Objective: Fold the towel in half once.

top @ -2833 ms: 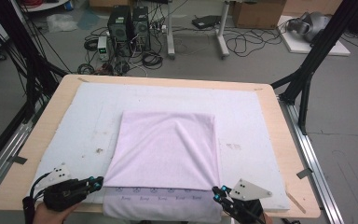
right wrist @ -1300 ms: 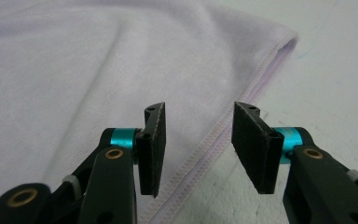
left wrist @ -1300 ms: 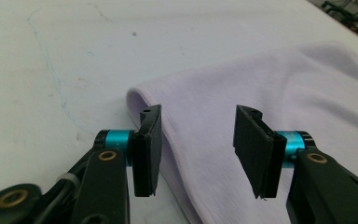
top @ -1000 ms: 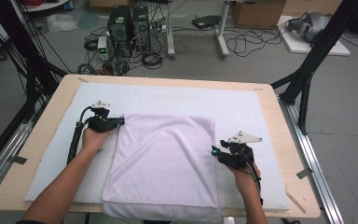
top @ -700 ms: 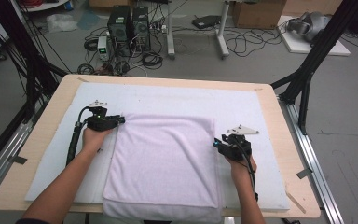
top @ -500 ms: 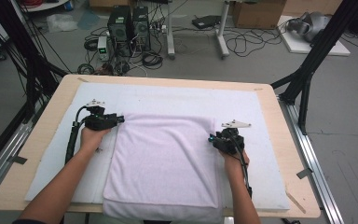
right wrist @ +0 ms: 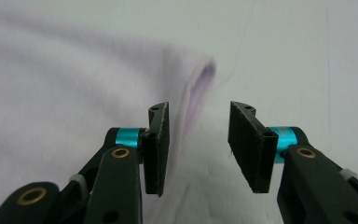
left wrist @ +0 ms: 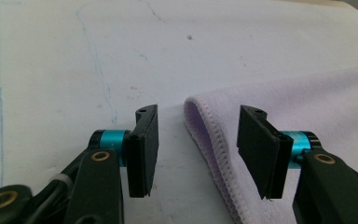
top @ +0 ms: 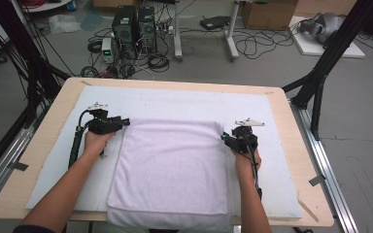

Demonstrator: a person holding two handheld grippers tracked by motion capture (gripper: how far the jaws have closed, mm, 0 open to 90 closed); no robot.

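Folded lilac towel (top: pixel 172 167) lies flat on the white mat (top: pixel 175 104) covering the wooden tabletop (top: pixel 296 145). It sits mid-tabletop, between L and R edges; its near end hangs just over the tabletop's near edge, its far edge is well short of the far edge.

Left tool (top: pixel 121 122) is at the towel's far-left corner, held low in the left hand (top: pixel 97 141), pointing in toward the towel. Jaws have just been opening and now stand apart, released. In the left gripper view the left tool (left wrist: pixel 193 140) straddles the rounded, stitched corner of the towel (left wrist: pixel 307 102): the hem runs up btwn the two pads w/ clear gaps both sides, no pad pressing on it. One pad is over bare mat (left wrist: pixel 74 56), the other over the cloth.

Right tool (top: pixel 227 140) is at the towel's far-right corner, right hand (top: pixel 246 158) behind it, cable trailing back along the forearm. Its jaws have just been opening too; released. In the right gripper view the right tool (right wrist: pixel 198 144) has the corner fold of the towel (right wrist: pixel 74 93) rising btwn the pads, close by the left pad; blur there, can't tell if it touches. Not pinched.
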